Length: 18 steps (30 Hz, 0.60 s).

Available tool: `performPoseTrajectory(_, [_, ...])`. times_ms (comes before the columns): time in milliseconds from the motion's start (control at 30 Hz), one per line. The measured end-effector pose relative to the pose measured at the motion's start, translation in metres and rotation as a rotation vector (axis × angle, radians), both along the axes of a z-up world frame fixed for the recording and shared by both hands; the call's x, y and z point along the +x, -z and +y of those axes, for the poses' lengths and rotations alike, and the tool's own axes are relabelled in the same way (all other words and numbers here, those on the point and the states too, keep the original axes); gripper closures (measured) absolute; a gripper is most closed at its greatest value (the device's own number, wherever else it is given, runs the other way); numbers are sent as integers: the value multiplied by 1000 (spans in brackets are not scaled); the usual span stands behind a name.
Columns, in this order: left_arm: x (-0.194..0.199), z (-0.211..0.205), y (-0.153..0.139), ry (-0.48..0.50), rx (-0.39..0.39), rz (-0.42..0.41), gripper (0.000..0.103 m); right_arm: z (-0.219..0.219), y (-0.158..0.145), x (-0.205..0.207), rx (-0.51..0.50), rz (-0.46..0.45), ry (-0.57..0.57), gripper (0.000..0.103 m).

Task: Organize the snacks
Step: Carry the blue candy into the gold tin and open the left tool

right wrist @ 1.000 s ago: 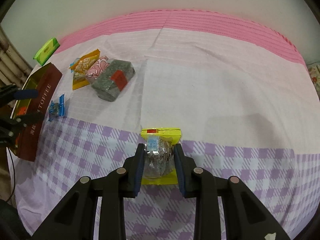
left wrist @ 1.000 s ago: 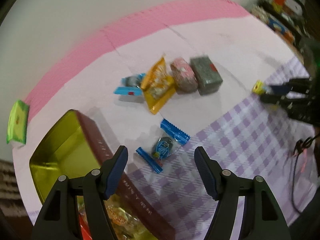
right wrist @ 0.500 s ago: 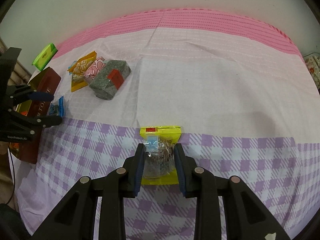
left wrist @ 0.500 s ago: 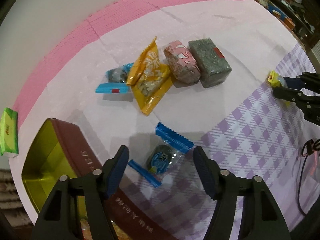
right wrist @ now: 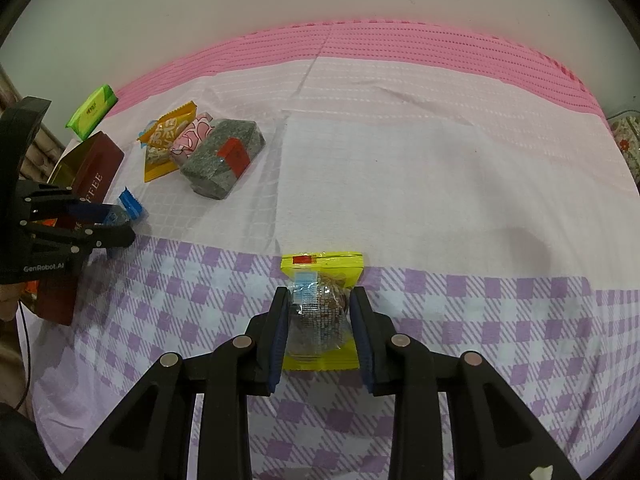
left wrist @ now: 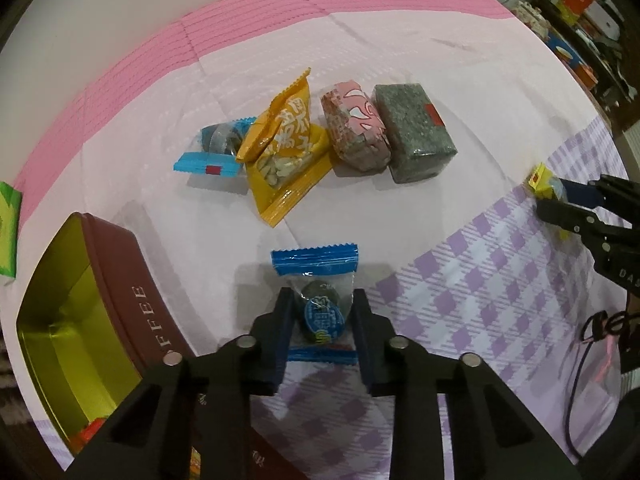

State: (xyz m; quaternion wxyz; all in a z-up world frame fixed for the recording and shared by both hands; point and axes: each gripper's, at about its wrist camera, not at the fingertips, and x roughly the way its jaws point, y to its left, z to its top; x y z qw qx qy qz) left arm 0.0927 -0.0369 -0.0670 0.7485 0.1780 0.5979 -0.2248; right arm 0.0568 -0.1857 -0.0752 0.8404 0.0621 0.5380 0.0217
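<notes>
My left gripper (left wrist: 320, 312) is shut on a blue-ended candy packet (left wrist: 318, 300) lying on the cloth, beside the open brown toffee tin (left wrist: 116, 280). My right gripper (right wrist: 320, 312) is shut on a yellow snack packet (right wrist: 320, 312) on the purple checked part of the cloth. The left gripper (right wrist: 116, 226) also shows at the left of the right wrist view, the right gripper (left wrist: 560, 200) at the right of the left wrist view. Beyond lie a blue packet (left wrist: 216, 148), a yellow bag (left wrist: 284, 148), a pink block (left wrist: 354, 132) and a grey block (left wrist: 414, 132).
A green packet (right wrist: 92, 110) lies at the table's far left edge. The tin (right wrist: 94, 176) holds a few snacks at its near end. Shelves with clutter (left wrist: 580, 20) stand beyond the table on the right. A cable (left wrist: 596, 332) hangs by the right gripper.
My left gripper moved forward and down over the blue-ended candy packet and closed on it. My right gripper stays shut on the yellow packet, barely moved.
</notes>
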Motion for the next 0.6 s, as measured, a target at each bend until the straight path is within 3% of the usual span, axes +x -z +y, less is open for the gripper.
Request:
performPoseTrajectory(267, [-5,2,-2,-30,4,-7,77,-2,0,0,-1,-1,0,74])
performPoseTrajectory(600, [-30,18,-27,-81,-10,-27,77,4,0,1,-32,4,18,74])
